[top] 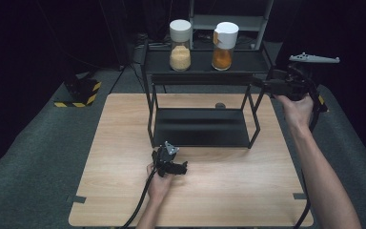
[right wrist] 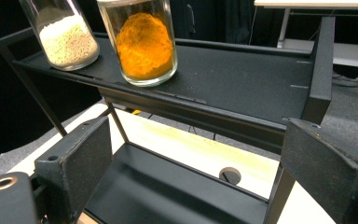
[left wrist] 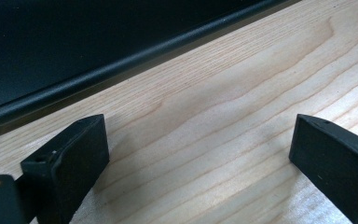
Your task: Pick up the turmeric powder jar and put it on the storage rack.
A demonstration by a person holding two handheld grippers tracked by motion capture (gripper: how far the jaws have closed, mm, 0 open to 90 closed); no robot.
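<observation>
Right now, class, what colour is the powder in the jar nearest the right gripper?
Bright orange. The jar shows best in the right gripper view, on the black shelf's top tier.

Left claw lies low, held in the left hand, forearm entering from the bottom edge, cable trailing back alongside it. In the left gripper view its jaws stand wide apart with nothing between them. Right claw is raised, gripped by the right hand on an extended forearm, grey plate on top. Its jaws likewise stand wide and empty in the right gripper view.
</observation>
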